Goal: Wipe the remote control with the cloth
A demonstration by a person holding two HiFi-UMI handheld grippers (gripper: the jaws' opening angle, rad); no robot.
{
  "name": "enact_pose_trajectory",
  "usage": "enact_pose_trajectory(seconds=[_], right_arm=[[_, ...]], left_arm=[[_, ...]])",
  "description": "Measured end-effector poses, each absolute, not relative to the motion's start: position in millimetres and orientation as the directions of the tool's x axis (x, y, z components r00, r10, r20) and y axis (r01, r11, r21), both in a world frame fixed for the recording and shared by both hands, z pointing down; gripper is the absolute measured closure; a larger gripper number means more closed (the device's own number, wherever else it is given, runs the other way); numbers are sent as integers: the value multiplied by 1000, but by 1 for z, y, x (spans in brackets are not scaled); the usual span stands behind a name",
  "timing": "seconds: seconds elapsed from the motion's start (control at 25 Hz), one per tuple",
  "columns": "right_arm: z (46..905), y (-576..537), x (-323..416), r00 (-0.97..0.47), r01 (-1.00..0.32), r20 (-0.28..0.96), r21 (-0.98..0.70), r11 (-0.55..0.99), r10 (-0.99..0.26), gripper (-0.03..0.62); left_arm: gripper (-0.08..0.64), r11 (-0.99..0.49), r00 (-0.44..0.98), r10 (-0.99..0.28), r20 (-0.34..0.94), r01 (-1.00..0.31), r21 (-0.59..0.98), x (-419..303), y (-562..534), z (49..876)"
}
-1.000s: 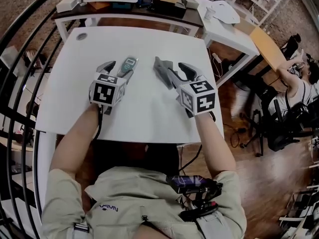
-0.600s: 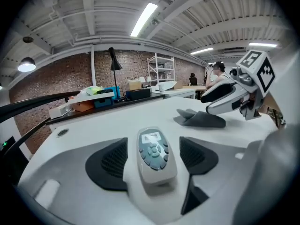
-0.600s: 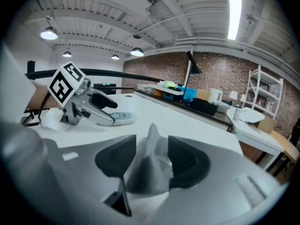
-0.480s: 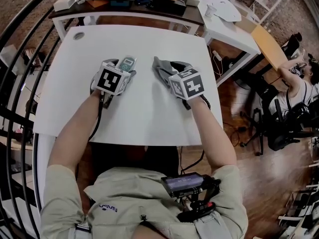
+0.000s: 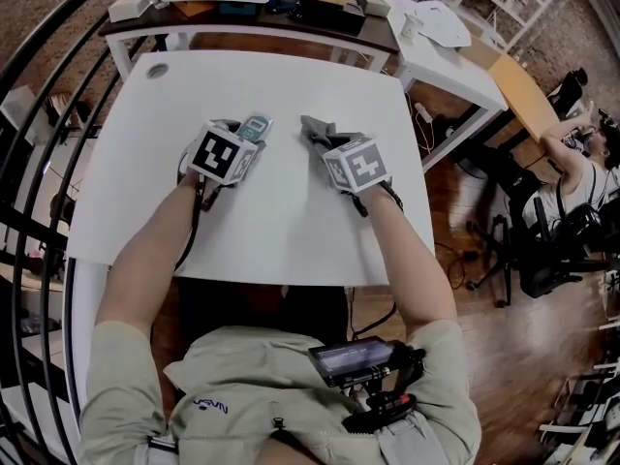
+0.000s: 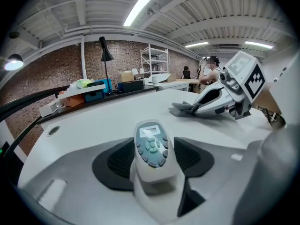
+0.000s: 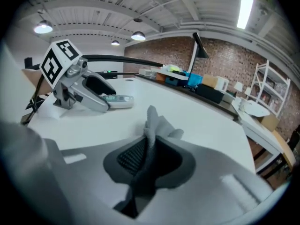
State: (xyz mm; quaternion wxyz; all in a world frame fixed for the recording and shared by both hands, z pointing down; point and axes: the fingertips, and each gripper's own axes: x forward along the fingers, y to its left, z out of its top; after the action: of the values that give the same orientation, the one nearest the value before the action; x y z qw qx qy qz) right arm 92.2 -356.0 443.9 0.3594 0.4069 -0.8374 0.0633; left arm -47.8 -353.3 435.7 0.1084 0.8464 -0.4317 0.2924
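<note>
Now both are gripped, jaws just closed.
Slim grey remote control (image 5: 254,126), pointing up-frame, is clasped by left tool (image 6: 152,161); crumpled grey cloth (image 5: 315,131), pinched by right tool (image 7: 150,161), is held frame-right of it.

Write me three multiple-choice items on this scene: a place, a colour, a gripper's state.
1. In the head view, the cloth lies on which side of the remote control? A left; B right; C on top.
2. The table is: A white; B black; C green.
3. The right gripper is: A open, empty; B shut on the remote control; C shut on the cloth.
1 B: the cloth sits right of the remote control.
2 A: its surface is plain white.
3 C: its jaws have just been closing, and the cloth is pinched between them.
</note>
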Motion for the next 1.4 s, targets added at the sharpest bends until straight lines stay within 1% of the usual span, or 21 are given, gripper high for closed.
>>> enact_pose_trajectory(seconds=[0.12, 0.24, 0.4, 0.56, 0.64, 0.72, 0.88, 1.0, 1.12, 1.24, 1.4], right_arm=[[438, -357, 97, -401, -739, 632, 205, 641, -664, 556], [418, -354, 96, -426, -746, 571, 217, 629, -702, 561], [369, -334, 82, -520, -735, 419, 225, 640, -744, 561], [320, -293, 65, -633, -706, 237, 213, 675, -737, 561], [307, -276, 59, -659, -690, 190, 233, 685, -728, 561], [299, -261, 53, -681, -671, 167, 248, 698, -713, 561], [291, -234, 40, -710, -626, 174, 285, 725, -682, 563], [295, -214, 28, -731, -574, 218, 314, 756, -646, 565], [302, -193, 15, -766, -495, 272, 327, 805, -582, 566], [311, -181, 8, -789, -424, 331, 317, 849, -518, 571], [316, -171, 5, -830, -337, 381, 240, 910, -408, 571]], left_arm=[[284, -599, 458, -691, 559, -796, -87, -47, -350, 432], [284, -613, 498, -703, 508, -786, -78, -41, -341, 423], [284, -641, 591, -698, 404, -768, 16, -27, -315, 396], [284, -687, 687, -670, 282, -718, 116, -14, -276, 364], [284, -705, 713, -661, 233, -697, 134, -10, -260, 350], [284, -718, 722, -662, 201, -688, 109, -8, -246, 340], [284, -720, 704, -689, 171, -691, -57, -5, -221, 327], [285, -693, 677, -721, 146, -700, -175, -6, -209, 320], [285, -647, 642, -757, 125, -708, -284, -8, -203, 313], [285, -613, 632, -766, 116, -665, -427, -3, -196, 313], [285, -568, 609, -784, 116, -631, -528, -3, -189, 327]])
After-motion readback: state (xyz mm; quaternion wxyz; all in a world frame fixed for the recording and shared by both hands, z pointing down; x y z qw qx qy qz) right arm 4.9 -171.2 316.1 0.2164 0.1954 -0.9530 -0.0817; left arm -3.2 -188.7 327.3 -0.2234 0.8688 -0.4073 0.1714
